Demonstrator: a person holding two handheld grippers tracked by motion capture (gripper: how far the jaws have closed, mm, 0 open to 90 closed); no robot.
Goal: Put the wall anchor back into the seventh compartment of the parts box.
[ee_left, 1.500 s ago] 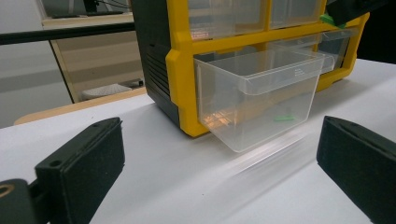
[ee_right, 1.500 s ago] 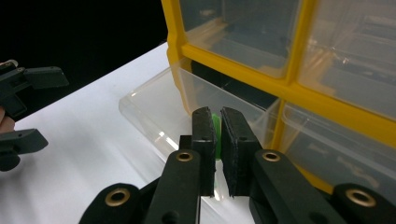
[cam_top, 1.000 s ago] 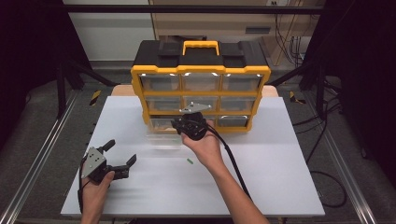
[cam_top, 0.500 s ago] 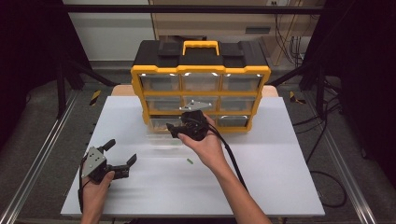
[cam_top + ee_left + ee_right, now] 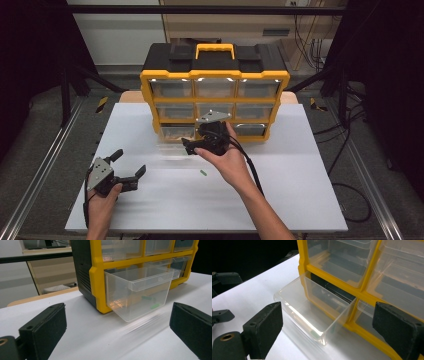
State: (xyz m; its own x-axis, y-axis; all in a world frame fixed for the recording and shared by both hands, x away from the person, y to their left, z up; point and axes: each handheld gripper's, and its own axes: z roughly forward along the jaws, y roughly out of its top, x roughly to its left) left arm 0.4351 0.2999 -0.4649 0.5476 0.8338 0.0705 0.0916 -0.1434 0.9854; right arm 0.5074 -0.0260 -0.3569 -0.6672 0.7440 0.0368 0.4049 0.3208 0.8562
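A yellow and black drawer organizer (image 5: 215, 75) stands at the back of the white table (image 5: 300, 190). Its bottom-left clear drawer (image 5: 175, 137) is pulled out; in the left gripper view the drawer (image 5: 140, 290) holds small green pieces (image 5: 154, 306). My right gripper (image 5: 192, 143) hovers open just in front of the organizer, right of that drawer (image 5: 312, 312), jaws pointing left. My left gripper (image 5: 130, 161) rests open near the table's front left, aimed at the drawer, nothing between its jaws.
A small green piece (image 5: 203, 173) lies on the table in front of the right hand. The other drawers of the organizer are closed. The left gripper's jaws (image 5: 223, 278) also appear at the left edge of the right gripper view.
The right gripper has turned and tilted in front of the organizer, its grey plate now showing on top. The left gripper has stayed put.
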